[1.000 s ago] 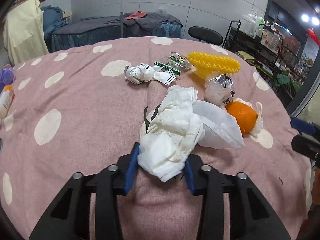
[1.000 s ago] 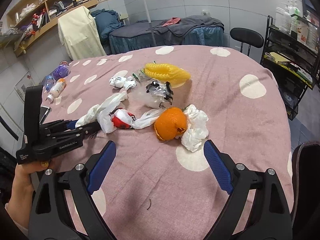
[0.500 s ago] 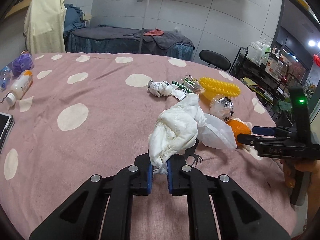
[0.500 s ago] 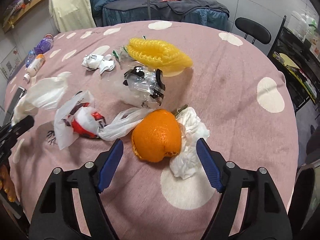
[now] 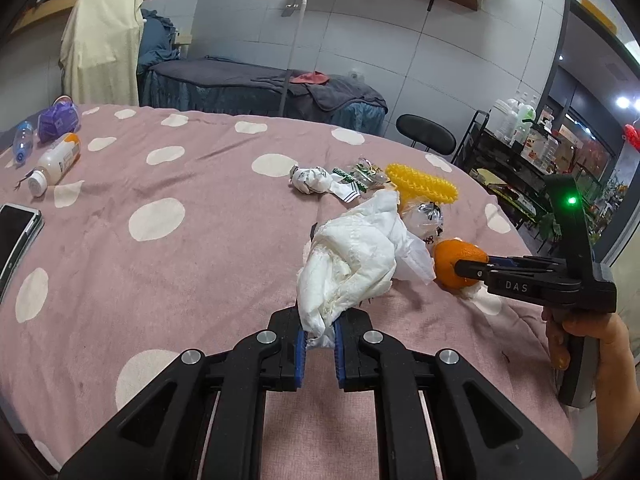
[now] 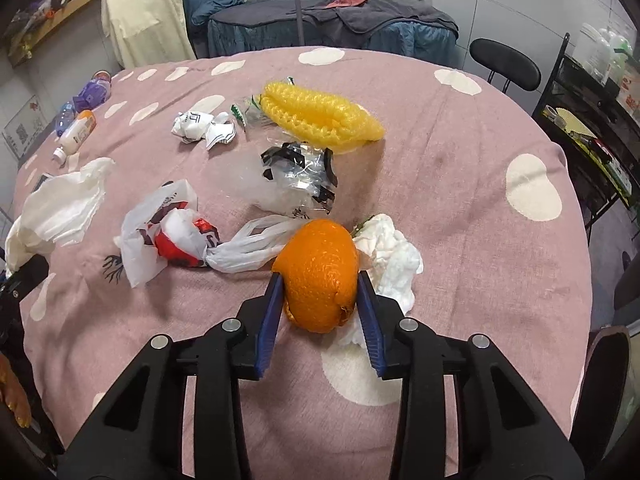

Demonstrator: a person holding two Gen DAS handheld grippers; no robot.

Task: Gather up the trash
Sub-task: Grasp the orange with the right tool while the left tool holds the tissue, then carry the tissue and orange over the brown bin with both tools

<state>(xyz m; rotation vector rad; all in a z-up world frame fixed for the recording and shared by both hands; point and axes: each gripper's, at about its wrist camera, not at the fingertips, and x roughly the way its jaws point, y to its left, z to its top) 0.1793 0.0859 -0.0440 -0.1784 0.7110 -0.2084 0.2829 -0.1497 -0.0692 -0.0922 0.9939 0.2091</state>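
My left gripper (image 5: pixel 320 320) is shut on the lower end of a crumpled white tissue (image 5: pixel 352 256), held a little above the pink spotted tablecloth (image 5: pixel 160 264); the same tissue (image 6: pixel 60 208) shows at the far left of the right wrist view. My right gripper (image 6: pixel 319 278) is closing, with its blue pads on both sides of an orange (image 6: pixel 320 268) that rests on the cloth. A white tissue wad (image 6: pixel 394 256) lies against the orange's right side. A white-and-red plastic bag (image 6: pixel 172 240) lies to its left.
Farther back lie a clear wrapper (image 6: pixel 296 176), a yellow foam net (image 6: pixel 320 116) and crumpled paper (image 6: pixel 200 126). Bottles (image 5: pixel 56 164) and a phone (image 5: pixel 16 232) are at the table's left. A black chair (image 6: pixel 504 64) and a shelf rack (image 6: pixel 592 92) stand beyond the right edge.
The left gripper shut on the tissue and lifted it up and to the left. The right gripper came down over the orange and its jaws narrowed onto it.
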